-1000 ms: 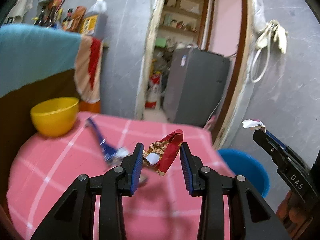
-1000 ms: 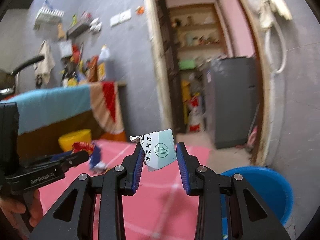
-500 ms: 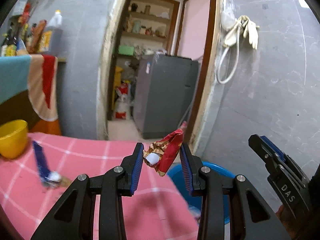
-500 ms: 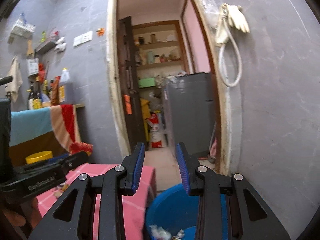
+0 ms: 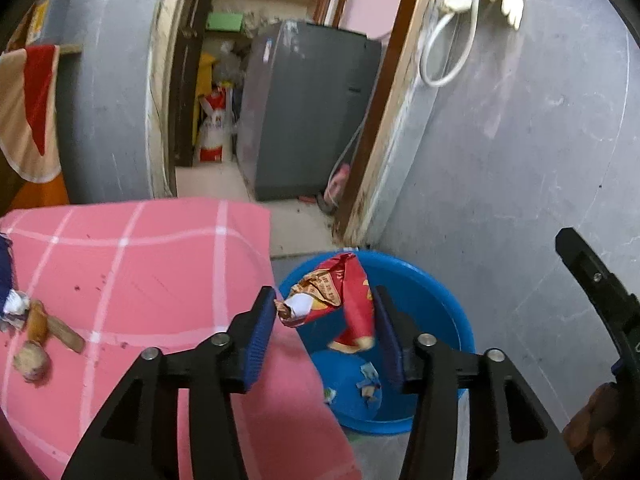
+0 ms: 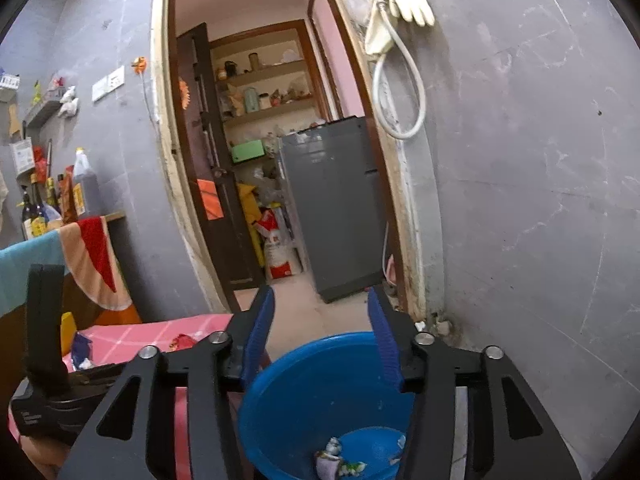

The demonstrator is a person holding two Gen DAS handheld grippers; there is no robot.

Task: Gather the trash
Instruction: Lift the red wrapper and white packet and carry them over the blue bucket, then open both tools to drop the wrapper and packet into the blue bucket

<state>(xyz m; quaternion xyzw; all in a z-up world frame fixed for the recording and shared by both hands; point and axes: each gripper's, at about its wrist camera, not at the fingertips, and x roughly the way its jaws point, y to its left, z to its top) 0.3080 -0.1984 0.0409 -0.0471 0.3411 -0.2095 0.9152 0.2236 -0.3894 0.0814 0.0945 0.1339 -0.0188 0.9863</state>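
A crumpled red and gold snack wrapper [image 5: 340,292] sits between the blue pads of my left gripper [image 5: 324,320], touching both. It hangs over the near rim of a blue basin [image 5: 440,300] on the floor. Several scraps of trash [image 5: 368,380] lie in the basin's bottom. My right gripper [image 6: 322,332] stands open with nothing in it, above the same basin [image 6: 300,380], where paper scraps [image 6: 336,460] lie. One right gripper finger [image 5: 592,276] shows at the right edge of the left wrist view. The wrapper [image 6: 182,342] also shows small in the right wrist view.
A table with a pink checked cloth [image 5: 140,264] stands left of the basin, carrying brown scraps [image 5: 36,332] and a blue wrapper [image 5: 6,280]. A grey wall [image 5: 520,160] rises right behind the basin. A doorway with a grey fridge [image 5: 304,112] lies beyond.
Both grippers swung right from the table to over the basin. The right gripper let go of its white paper a second ago. The left jaws stand slightly wider now, wrapper still between.
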